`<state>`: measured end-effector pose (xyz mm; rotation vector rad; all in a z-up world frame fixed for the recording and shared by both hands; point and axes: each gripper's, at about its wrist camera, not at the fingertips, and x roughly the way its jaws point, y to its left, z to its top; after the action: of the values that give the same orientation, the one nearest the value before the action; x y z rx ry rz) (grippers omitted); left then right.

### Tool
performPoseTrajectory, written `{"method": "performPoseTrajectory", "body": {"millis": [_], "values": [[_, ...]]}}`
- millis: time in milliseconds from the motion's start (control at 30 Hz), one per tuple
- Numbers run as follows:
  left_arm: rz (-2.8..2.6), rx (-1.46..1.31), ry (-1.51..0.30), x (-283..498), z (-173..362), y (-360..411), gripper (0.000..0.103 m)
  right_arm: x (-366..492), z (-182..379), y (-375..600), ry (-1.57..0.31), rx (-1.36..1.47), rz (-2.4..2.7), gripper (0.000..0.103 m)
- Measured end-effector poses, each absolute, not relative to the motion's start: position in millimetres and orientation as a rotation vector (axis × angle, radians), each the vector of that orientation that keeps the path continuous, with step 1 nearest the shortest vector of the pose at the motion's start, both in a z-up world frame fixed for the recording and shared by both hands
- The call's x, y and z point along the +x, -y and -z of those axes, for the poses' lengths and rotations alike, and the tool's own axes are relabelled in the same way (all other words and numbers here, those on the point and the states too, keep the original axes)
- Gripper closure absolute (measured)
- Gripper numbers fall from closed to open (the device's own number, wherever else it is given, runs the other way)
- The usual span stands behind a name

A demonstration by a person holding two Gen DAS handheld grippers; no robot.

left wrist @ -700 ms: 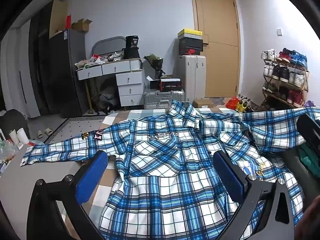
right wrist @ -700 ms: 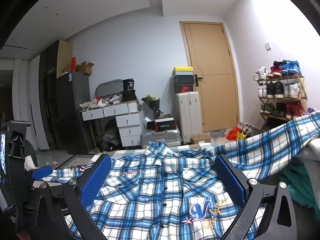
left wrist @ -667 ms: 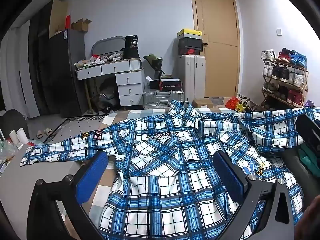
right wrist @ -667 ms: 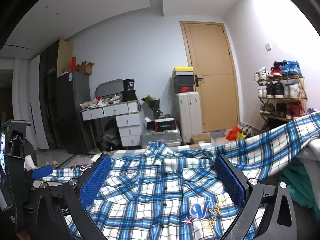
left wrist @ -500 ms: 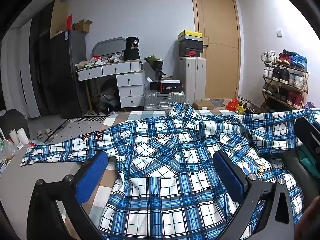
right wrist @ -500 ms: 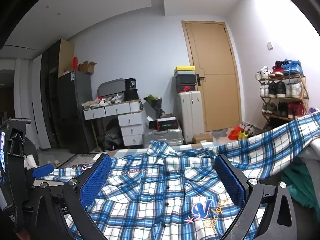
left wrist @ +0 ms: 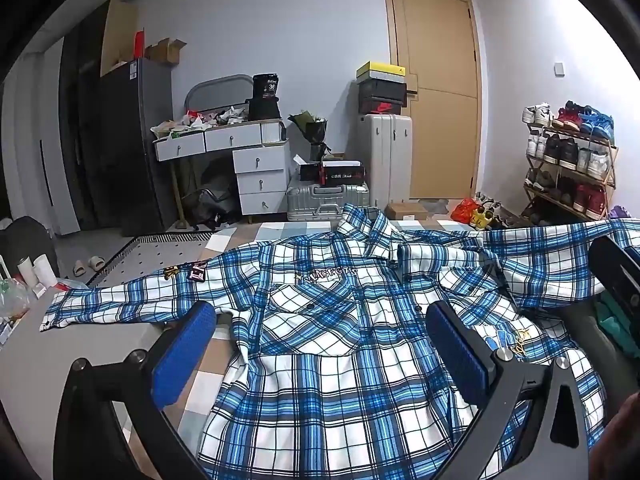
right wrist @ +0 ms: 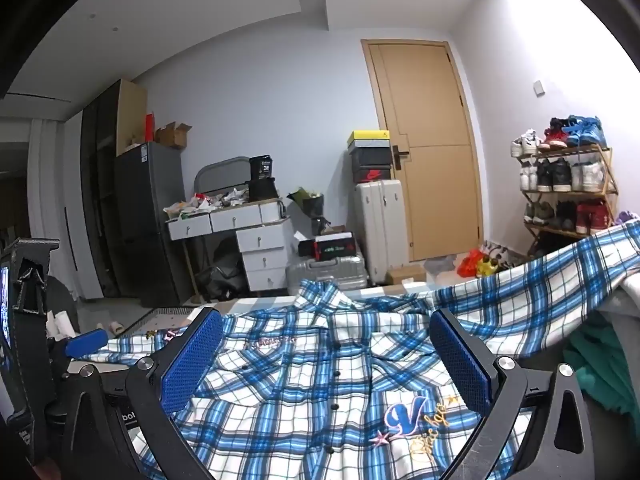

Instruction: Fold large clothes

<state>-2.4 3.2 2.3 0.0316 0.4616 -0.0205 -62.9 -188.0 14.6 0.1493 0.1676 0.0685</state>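
A blue and white plaid shirt (left wrist: 332, 344) lies spread face up on a checked surface, collar (left wrist: 360, 220) at the far side. Its left sleeve (left wrist: 120, 300) stretches out flat; its right sleeve (left wrist: 552, 252) drapes over a raised pile. My left gripper (left wrist: 320, 328) hovers above the shirt's lower front, open, nothing between its blue pads. My right gripper (right wrist: 326, 338) hangs open over the buttoned front (right wrist: 332, 380), also with nothing in it. The left gripper's finger (right wrist: 86, 342) shows at the left of the right wrist view.
A teal garment (right wrist: 600, 372) lies under the right sleeve. Beyond the surface stand a white drawer desk (left wrist: 248, 160), suitcases (left wrist: 384, 160), a wooden door (left wrist: 436, 96) and a shoe rack (left wrist: 568, 164). Bottles and bags (left wrist: 20, 280) crowd the left edge.
Both views have tipped slightly upward, so the room sits a little lower in frame. The shirt has not moved and both grippers stay open.
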Motion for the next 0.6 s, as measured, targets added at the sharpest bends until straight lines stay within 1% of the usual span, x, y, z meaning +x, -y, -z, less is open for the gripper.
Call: {"method": "performPoseTrajectory", "body": {"millis": [600], "values": [[0.022, 0.027, -0.462, -2.5, -2.2, -4.2, 0.001, -60.8, -13.8, 191.3, -0.186, 0.170, -0.076, 0.000]]}}
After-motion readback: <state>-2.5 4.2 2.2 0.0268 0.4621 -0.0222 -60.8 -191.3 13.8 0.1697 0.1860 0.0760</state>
